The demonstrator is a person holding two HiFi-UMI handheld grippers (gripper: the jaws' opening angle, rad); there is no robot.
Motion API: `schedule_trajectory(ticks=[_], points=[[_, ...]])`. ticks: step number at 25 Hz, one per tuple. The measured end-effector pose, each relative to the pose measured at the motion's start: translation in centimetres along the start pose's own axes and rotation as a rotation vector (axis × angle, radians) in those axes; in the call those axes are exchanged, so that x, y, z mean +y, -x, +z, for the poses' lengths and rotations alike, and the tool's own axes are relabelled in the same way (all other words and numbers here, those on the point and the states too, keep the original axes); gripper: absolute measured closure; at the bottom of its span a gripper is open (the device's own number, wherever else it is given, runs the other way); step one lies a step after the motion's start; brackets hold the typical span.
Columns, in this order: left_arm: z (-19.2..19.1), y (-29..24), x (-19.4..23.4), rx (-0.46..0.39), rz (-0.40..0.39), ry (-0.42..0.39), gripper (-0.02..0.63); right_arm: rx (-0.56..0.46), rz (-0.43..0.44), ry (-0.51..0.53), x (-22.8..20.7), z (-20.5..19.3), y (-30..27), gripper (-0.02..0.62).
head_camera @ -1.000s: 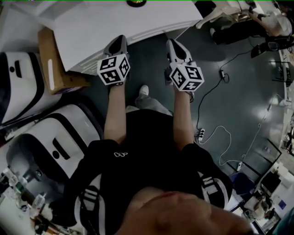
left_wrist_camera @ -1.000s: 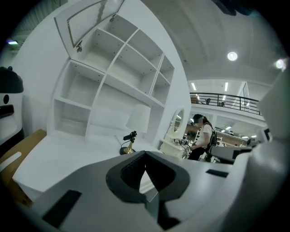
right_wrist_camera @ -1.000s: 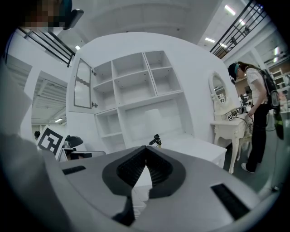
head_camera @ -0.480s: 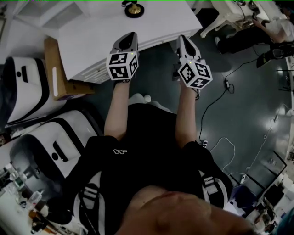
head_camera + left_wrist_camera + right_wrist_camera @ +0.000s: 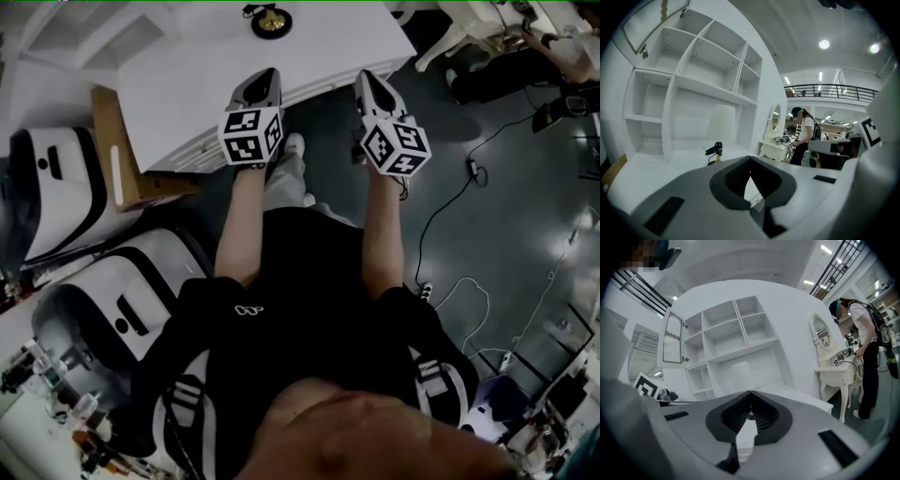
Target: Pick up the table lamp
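Note:
The table lamp (image 5: 270, 21) has a black round base and a gold stem; it stands on the white desk (image 5: 187, 84) near its far side. The left gripper view shows the lamp (image 5: 715, 152) small and dark, ahead and to the left of the jaws. My left gripper (image 5: 266, 75) reaches just over the desk's near edge, shut and empty. My right gripper (image 5: 368, 77) hovers beside the desk's right corner, also shut with nothing in it. In each gripper view the jaws meet at the tip (image 5: 750, 157) (image 5: 750, 393). Both are well short of the lamp.
A white shelf unit (image 5: 693, 70) rises behind the desk. A cardboard box (image 5: 117, 155) leans at the desk's left end. White-and-black cases (image 5: 112, 300) stand on the floor to the left. Cables (image 5: 450, 206) trail on the right. A person (image 5: 865, 348) stands at a white dressing table (image 5: 834, 371).
Both grippers have moved forward to the desk's edge, most of it in the first half second. The lamp has come into the head view at the top. A foot has stepped forward.

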State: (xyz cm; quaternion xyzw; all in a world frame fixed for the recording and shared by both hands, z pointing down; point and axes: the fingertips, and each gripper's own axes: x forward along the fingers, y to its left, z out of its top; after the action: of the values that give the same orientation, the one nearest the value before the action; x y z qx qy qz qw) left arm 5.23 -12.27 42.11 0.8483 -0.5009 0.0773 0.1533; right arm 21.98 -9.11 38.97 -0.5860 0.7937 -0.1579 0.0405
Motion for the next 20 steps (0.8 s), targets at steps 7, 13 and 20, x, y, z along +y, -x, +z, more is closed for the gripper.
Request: schedule_trajectory(ticks=[7,13,20], points=[[-0.3,-4.1,-0.2,0.009,-0.044,0.014,0.597,0.020,-0.059,-0.004,-3.1,0.0,-1.8,0.577],[-0.5,-7.2,2.1,0.002,-0.042,0.049,0.598,0.071,-0.044,-0.015,-3.7,-1.6,-5.8,0.577],[-2.4,-10.9,6.1,0.038,0.019,0.041,0.597,0.166,-0.007,-0.030,-3.8,-4.8,-11.5,0.577]])
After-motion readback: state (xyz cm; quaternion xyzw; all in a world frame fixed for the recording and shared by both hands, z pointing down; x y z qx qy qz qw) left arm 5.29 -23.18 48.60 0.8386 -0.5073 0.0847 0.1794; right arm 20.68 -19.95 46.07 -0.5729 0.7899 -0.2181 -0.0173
